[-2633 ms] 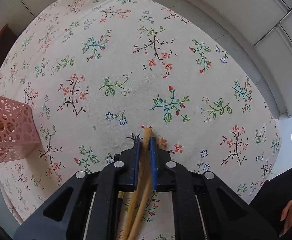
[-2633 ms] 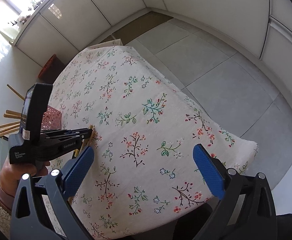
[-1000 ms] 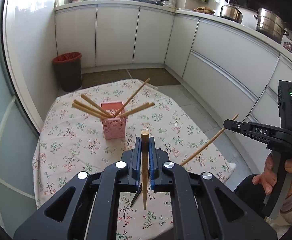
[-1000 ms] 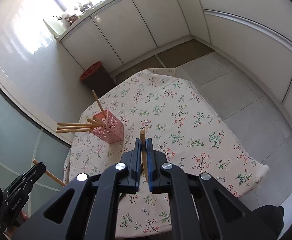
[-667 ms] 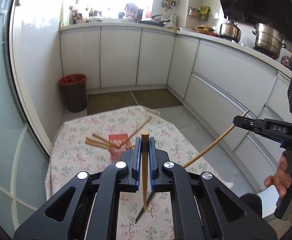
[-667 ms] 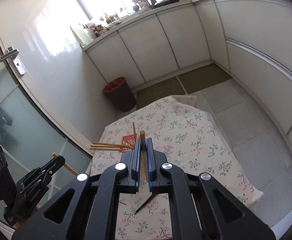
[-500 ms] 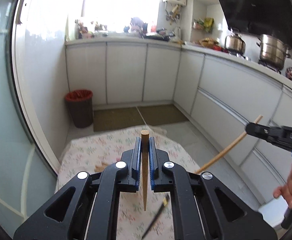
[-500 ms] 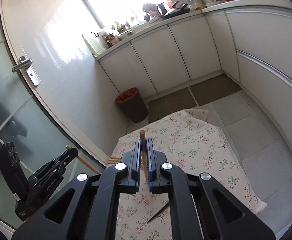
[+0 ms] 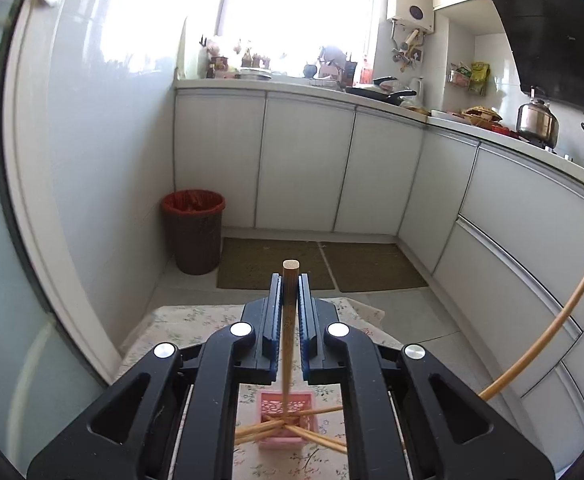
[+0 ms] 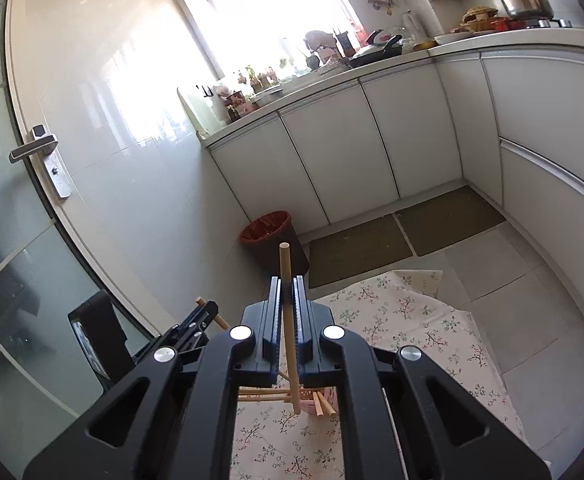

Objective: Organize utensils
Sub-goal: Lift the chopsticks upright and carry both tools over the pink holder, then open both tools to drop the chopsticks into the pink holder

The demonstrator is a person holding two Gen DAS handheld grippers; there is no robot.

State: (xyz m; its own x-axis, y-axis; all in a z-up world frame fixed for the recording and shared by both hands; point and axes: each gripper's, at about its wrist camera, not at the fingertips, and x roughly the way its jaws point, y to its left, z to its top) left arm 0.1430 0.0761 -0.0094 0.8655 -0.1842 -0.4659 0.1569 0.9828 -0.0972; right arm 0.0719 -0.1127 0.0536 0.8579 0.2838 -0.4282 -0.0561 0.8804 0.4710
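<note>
left gripper (image 9: 290, 292): clamped on a round light wooden chopstick (image 9: 288, 332), held upright above the pink perforated square holder (image 9: 288, 418) | right gripper (image 10: 287, 292): clamped on a second pale wooden chopstick (image 10: 290, 332) | holder: stood on the floral tablecloth (image 10: 411, 320), more chopsticks splayed in it

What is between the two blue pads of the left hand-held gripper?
A wooden chopstick stands clamped between the pads of the left hand-held gripper, its lower end over the pink holder; the left wrist view shows this.
</note>
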